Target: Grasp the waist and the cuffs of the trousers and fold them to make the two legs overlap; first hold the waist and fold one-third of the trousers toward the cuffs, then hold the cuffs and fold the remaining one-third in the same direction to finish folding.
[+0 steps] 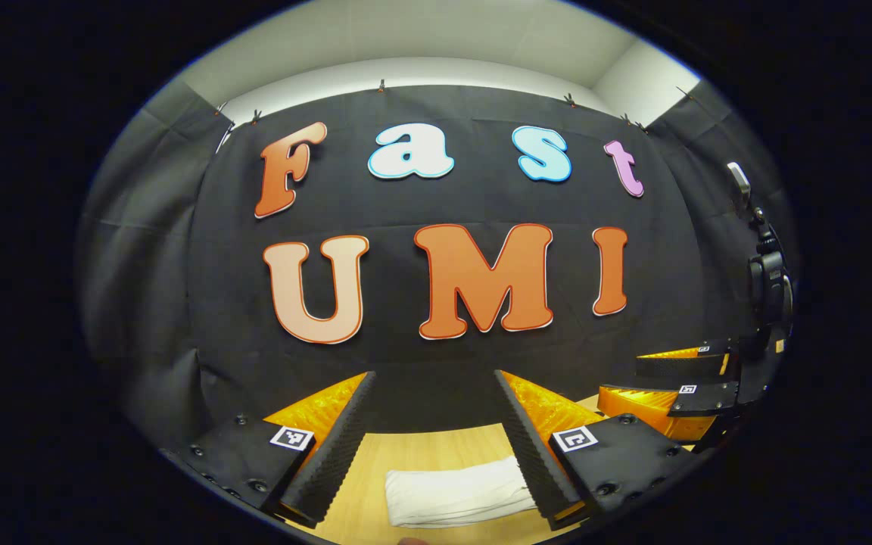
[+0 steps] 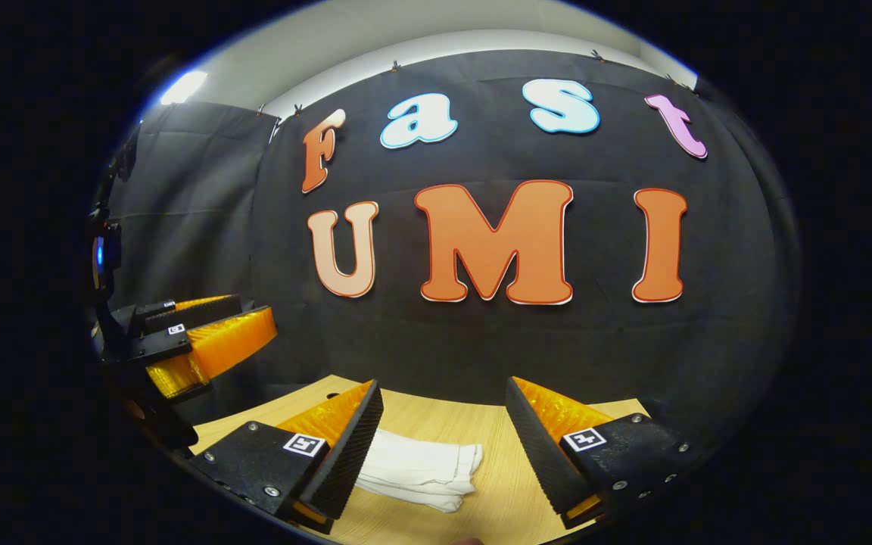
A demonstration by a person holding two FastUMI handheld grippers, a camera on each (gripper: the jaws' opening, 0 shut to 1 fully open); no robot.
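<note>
Wooden table, folded white trousers, black cloth wall, both grippers agape

Your left gripper carries black finger mounts with visible screws and a square black-and-white marker tag on each. Your right gripper matches: ribbed finger faces, screws, marker tags.

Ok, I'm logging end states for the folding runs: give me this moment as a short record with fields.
garment: white trousers, folded into a compact bundle
location: lying on the wooden table
left gripper: open, raised above the bundle, holding nothing
right gripper: open, raised, holding nothing; bundle lies below its left finger
contact: neither gripper touches the trousers
task state: fold looks finished
</note>
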